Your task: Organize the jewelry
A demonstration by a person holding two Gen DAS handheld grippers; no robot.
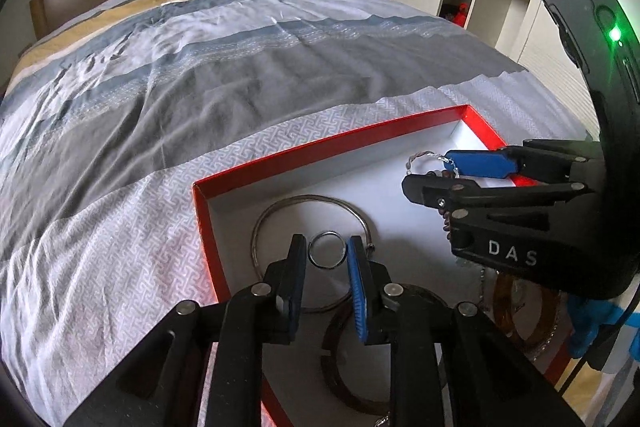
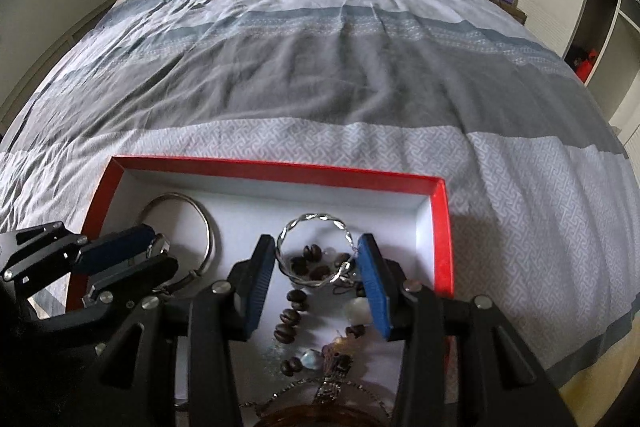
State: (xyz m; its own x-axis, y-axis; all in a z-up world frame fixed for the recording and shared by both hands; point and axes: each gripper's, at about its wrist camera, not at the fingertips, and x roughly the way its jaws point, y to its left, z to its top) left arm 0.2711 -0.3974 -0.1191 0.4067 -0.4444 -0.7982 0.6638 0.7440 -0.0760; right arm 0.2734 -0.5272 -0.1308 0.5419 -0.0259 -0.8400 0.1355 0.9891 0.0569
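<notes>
On the bed (image 2: 320, 75), one red box (image 2: 442, 235); two hand-held grippers, each clamping one ring.

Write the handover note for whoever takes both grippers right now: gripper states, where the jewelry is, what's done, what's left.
Left gripper: closed on the small silver ring, inside the red box.
Right gripper: closed on the twisted silver bracelet, also in the box.
Large silver bangle lies flat by the left gripper; dark bead strand lies under the right.
Done: jewelry is in the box on the bed.
Left: unclear; further pieces near the front edge are partly hidden.
</notes>
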